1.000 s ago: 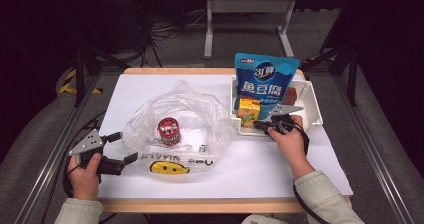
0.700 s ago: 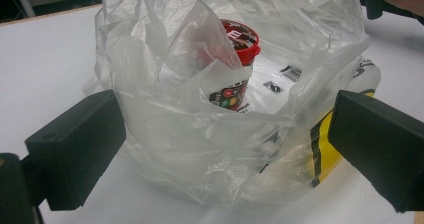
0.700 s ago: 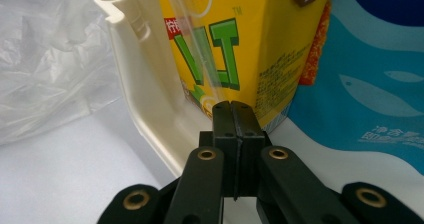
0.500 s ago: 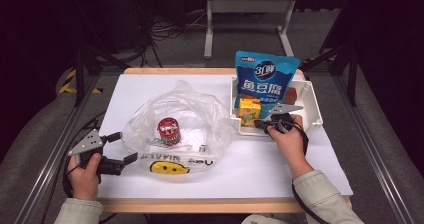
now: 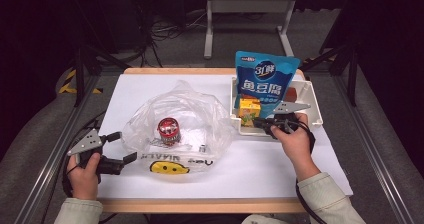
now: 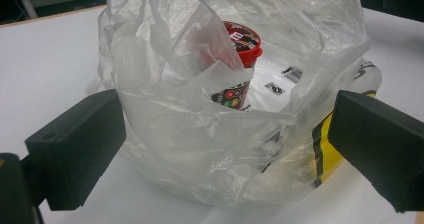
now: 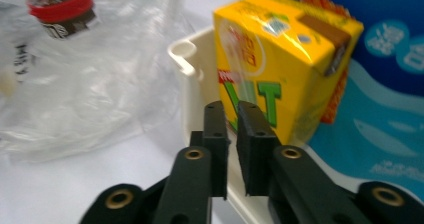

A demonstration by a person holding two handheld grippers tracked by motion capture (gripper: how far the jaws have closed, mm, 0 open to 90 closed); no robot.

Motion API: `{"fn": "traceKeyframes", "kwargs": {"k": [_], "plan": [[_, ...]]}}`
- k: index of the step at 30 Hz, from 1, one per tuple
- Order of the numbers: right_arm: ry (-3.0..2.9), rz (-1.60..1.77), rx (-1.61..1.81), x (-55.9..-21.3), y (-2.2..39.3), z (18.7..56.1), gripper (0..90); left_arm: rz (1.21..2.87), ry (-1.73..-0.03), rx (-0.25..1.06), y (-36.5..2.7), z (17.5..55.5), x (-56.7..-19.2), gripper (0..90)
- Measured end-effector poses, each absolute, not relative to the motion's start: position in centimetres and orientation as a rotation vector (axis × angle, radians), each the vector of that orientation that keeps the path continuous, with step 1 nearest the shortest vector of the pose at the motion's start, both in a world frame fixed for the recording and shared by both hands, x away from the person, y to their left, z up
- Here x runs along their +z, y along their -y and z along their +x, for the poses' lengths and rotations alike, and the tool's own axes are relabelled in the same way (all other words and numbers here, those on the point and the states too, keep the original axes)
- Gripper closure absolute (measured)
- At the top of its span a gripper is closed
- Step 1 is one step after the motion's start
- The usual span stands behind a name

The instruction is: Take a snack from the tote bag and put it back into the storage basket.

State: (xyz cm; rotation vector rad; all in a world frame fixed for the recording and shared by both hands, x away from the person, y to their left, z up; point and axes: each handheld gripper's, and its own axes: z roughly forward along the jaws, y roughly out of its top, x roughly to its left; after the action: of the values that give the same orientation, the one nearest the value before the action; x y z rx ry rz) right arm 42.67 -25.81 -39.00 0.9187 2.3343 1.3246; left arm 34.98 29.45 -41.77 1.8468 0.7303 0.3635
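Observation:
A crumpled clear plastic bag with a yellow smiley print lies mid-table. Inside it stands a red-lidded cup. My left gripper is open wide, one jaw on each side of the bag's near edge, without pressing it. A yellow juice carton stands in the white tray, in front of a blue snack pouch. My right gripper sits at the tray's front wall, just short of the carton. Its jaws have just been opening to a narrow gap with nothing between them.
The tray stands at the right of the white table top. A brown item sits behind the pouch in the tray. The table's wooden edge runs along the front. Metal frame rails flank both sides.
My right gripper has risen slightly in front of the carton. The left gripper and the bag have stayed put.

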Motion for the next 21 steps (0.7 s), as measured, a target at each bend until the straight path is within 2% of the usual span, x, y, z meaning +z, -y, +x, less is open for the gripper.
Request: {"fn": "traceKeyframes", "kwargs": {"k": [3,17,21], "plan": [[-2.348,0.887,1.324,-38.6,25.7,42.6,75.0,1.846,-0.728,0.364,-29.4,35.0,-41.7,2.5],[-2.362,0.73,1.454,-35.1,24.2,41.4,43.8,1.84,-0.727,0.359,-29.3,35.3,-41.6,2.5],[-2.377,0.697,1.487,-34.4,23.6,41.3,39.4,1.844,-0.721,0.362,-29.3,35.3,-41.6,2.5]]}}
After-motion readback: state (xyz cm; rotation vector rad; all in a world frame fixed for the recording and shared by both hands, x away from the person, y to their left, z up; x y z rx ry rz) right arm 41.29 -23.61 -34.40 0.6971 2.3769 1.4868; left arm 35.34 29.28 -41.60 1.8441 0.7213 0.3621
